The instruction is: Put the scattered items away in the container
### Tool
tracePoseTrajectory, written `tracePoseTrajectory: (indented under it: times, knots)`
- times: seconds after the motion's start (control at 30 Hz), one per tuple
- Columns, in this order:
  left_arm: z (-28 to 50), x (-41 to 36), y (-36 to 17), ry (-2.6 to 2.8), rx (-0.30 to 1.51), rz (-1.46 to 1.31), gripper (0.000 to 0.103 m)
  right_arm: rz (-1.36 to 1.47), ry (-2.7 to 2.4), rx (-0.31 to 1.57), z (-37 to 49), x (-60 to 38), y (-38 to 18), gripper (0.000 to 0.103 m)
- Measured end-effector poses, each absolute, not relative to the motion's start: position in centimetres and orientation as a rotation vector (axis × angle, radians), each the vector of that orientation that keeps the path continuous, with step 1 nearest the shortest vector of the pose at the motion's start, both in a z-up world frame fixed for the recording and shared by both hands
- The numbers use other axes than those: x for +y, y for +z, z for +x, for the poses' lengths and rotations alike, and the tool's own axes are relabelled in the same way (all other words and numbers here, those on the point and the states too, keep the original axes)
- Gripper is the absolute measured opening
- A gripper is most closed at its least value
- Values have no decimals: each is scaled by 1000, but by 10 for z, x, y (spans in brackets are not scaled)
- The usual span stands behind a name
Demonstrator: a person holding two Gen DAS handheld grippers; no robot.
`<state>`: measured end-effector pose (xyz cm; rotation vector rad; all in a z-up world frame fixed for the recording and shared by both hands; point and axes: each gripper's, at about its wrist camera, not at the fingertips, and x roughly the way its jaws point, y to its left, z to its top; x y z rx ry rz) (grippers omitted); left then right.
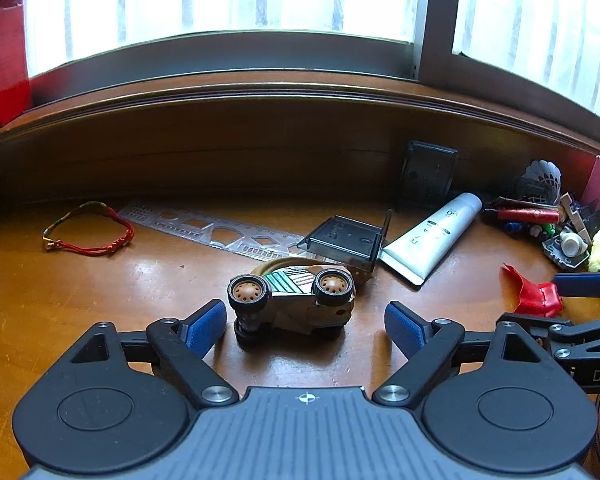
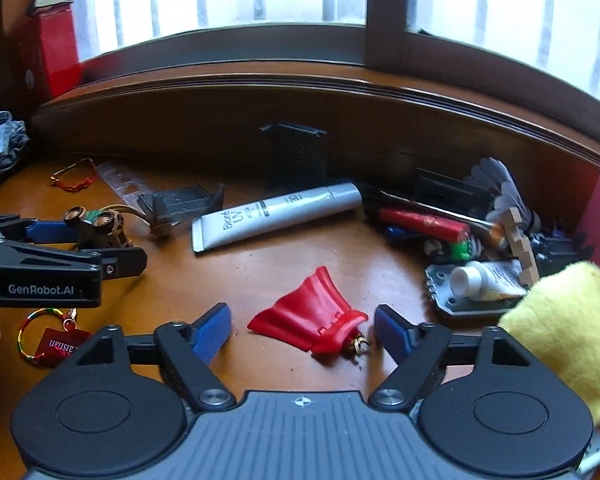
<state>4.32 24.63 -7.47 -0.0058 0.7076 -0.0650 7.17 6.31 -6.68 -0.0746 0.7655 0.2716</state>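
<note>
A brown toy car (image 1: 296, 304) lies overturned, wheels up, on the wooden table (image 1: 100, 300). My left gripper (image 1: 306, 326) is open, its blue pads either side of the car, not touching it. A red plastic cape piece (image 2: 316, 318) lies between the open fingers of my right gripper (image 2: 304, 334). The cape also shows in the left wrist view (image 1: 534, 294). The toy car and the left gripper's fingers (image 2: 52, 230) show at the left of the right wrist view. No container is clearly in view.
A white tube (image 1: 434, 236), a dark plastic holder (image 1: 346, 242), a clear stencil ruler (image 1: 204, 228) and a red string bracelet (image 1: 88, 232) lie behind the car. A pile with a shuttlecock (image 2: 500, 192), a red marker (image 2: 424, 222) and a yellow plush (image 2: 564, 320) sits right. A keyring (image 2: 48, 340) lies front left.
</note>
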Motion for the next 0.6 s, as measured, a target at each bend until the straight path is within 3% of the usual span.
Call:
tracePoseTrajectory:
  times: [0.6]
  knots:
    - [42, 247, -75, -43, 706, 3, 89, -58, 254, 699, 83, 80, -62, 86]
